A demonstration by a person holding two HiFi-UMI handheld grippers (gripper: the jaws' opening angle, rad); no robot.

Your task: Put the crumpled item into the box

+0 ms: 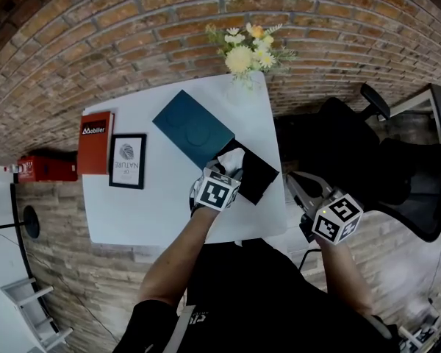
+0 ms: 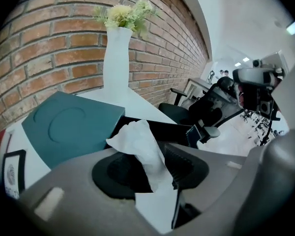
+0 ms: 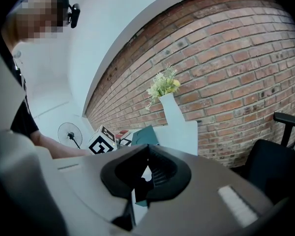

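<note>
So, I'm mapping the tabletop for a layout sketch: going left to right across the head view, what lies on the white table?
Red hardcover book → black-framed white print → flat teal box lid → open black box.

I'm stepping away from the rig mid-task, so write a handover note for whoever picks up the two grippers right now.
Left gripper: jaws apart, with the crumpled tissue standing between them, seemingly not clamped.
Right gripper: jaws almost together, empty, held off the right edge of the white table.
Things: the open black box is on the table with the teal lid beside it. The tissue is at the box's edge nearest the lid.
Done: tissue is at the box.
Left: make sure it drops inside the box, then pull the left gripper clear.
</note>
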